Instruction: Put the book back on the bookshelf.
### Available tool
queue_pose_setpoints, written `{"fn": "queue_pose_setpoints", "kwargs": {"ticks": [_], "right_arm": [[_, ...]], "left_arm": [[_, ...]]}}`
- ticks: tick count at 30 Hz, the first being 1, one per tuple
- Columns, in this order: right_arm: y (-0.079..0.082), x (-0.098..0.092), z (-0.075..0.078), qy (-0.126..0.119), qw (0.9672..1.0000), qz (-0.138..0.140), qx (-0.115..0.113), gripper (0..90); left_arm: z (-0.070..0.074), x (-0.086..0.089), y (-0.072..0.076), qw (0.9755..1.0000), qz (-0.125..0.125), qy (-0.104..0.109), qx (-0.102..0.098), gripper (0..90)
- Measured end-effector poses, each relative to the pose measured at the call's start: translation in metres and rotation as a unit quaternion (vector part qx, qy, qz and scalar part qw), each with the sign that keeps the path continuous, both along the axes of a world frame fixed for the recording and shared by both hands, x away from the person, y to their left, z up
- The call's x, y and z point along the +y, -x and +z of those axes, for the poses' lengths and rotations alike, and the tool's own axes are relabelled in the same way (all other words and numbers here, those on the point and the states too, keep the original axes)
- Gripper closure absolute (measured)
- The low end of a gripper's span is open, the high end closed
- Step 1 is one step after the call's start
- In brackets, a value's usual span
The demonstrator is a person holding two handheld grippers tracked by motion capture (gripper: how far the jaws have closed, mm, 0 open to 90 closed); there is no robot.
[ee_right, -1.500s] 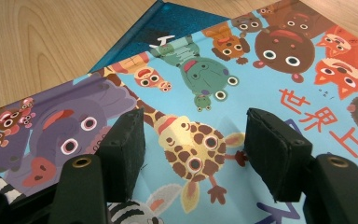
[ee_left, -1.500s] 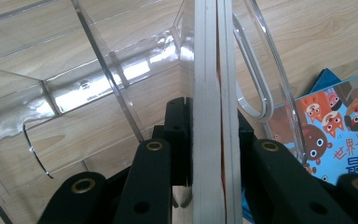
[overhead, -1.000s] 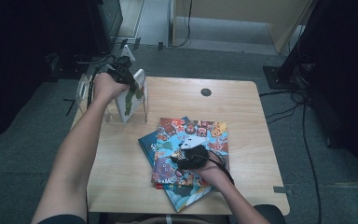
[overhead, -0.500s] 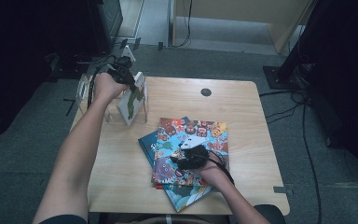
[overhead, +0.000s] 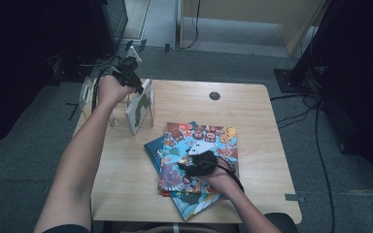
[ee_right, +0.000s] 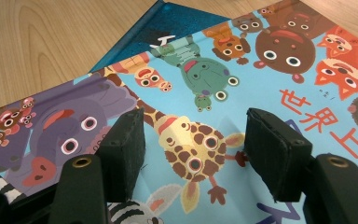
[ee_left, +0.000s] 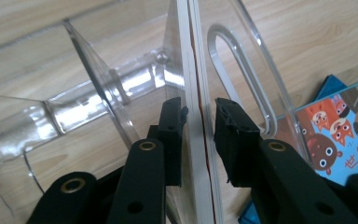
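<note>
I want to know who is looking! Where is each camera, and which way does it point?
High view: above the table, looking forward and down; both forearms show.
Left gripper view: on the left gripper, looking along its jaws, just opening, at the book between them in the clear rack.
Right gripper view: on the right gripper, looking at the animal book; its jaws show.
Shared: the left gripper view also catches the animal book.

The table [overhead: 252, 121] is pale wood with a smooth matt grain. The rack [ee_left: 98, 88] is clear glossy plastic, holding a book [ee_left: 198, 116] with white paper edges. The top book [ee_right: 242, 93] has a glossy printed cover; the jaw pads look like matt black rubber.
</note>
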State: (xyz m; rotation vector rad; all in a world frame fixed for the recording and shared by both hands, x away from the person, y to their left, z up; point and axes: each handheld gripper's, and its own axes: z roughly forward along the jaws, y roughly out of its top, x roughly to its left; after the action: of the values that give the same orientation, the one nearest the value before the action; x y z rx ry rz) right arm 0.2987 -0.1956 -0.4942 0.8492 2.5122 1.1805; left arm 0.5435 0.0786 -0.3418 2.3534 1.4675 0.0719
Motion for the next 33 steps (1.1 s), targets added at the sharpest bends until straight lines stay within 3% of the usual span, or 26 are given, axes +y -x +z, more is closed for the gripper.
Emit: {"fn": "queue_pose_setpoints", "kwargs": {"ticks": [2, 9, 27, 30, 33], "right_arm": [[0.0, 0.0, 0.0, 0.0, 1.0, 0.0, 0.0, 38.4], [0.0, 0.0, 0.0, 0.0, 1.0, 0.0, 0.001, 38.5], [-0.002, -0.002, 0.0, -0.009, 0.9999, -0.001, 0.007, 38.5], [-0.001, -0.002, 0.0, -0.007, 1.0, -0.003, 0.006, 38.6], [0.0, -0.003, 0.0, -0.001, 1.0, -0.003, 0.002, 41.3]], "left_arm": [[0.008, 0.003, 0.003, 0.9998, -0.004, 0.006, -0.016, 65.9], [0.016, 0.009, 0.011, 0.9995, -0.012, 0.013, -0.027, 63.0], [0.022, 0.016, 0.04, 0.9977, -0.033, 0.038, -0.046, 59.6], [0.019, 0.016, 0.048, 0.998, -0.031, 0.031, -0.045, 59.4], [0.016, 0.017, 0.056, 0.9971, -0.035, 0.043, -0.052, 59.3]]}}
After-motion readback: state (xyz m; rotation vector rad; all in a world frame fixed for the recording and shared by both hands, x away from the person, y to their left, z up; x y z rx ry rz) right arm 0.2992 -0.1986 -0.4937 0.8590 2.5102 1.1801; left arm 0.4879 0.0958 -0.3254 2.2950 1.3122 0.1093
